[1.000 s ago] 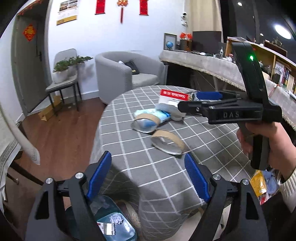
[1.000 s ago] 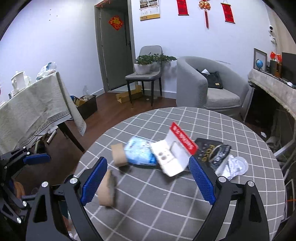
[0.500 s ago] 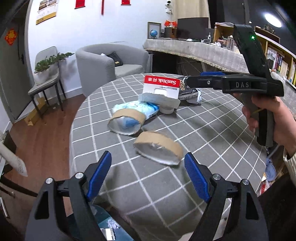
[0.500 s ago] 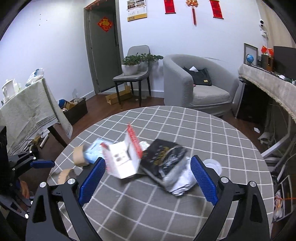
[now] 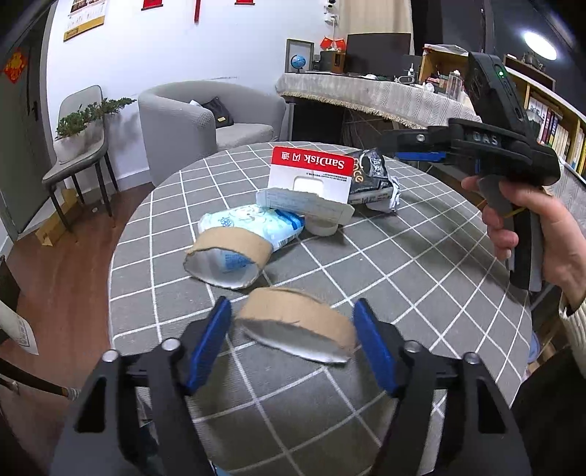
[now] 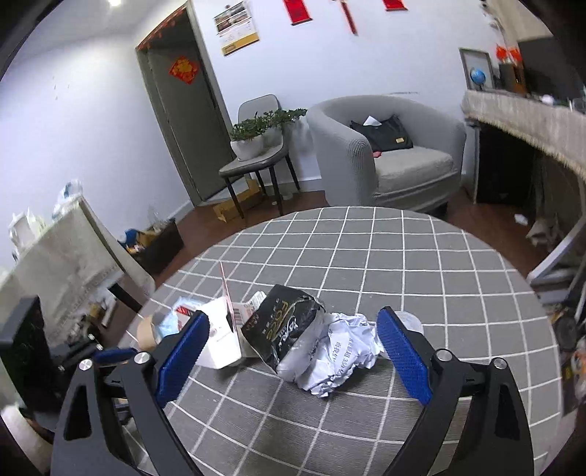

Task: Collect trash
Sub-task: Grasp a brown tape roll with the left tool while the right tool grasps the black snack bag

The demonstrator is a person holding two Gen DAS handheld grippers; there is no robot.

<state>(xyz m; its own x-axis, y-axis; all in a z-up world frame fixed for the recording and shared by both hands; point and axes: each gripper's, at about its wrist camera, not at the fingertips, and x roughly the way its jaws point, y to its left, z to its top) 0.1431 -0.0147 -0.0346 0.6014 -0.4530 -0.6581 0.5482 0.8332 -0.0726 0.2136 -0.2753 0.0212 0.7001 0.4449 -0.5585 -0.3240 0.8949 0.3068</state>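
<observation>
Left wrist view: cardboard ring (image 5: 293,322) lies between the closing left gripper (image 5: 293,342), pads not touching.

A home living room: grey armchair (image 6: 395,153), potted plant (image 6: 256,131) on a chair, bookshelves (image 5: 549,113), red wall hangings (image 6: 296,11).

Both views are bright enough and lit by indoor light from above. In the left wrist view a round ceiling lamp (image 5: 540,45) glares far up and right of the fingers, with the room darker around it. A soft shadow lies on the checked tablecloth (image 6: 421,263) just under the crumpled wrappers (image 6: 315,348) between the right fingers. Fisheye bending curves the walls and darkens the corners. The far left of the right view is smeared.
</observation>
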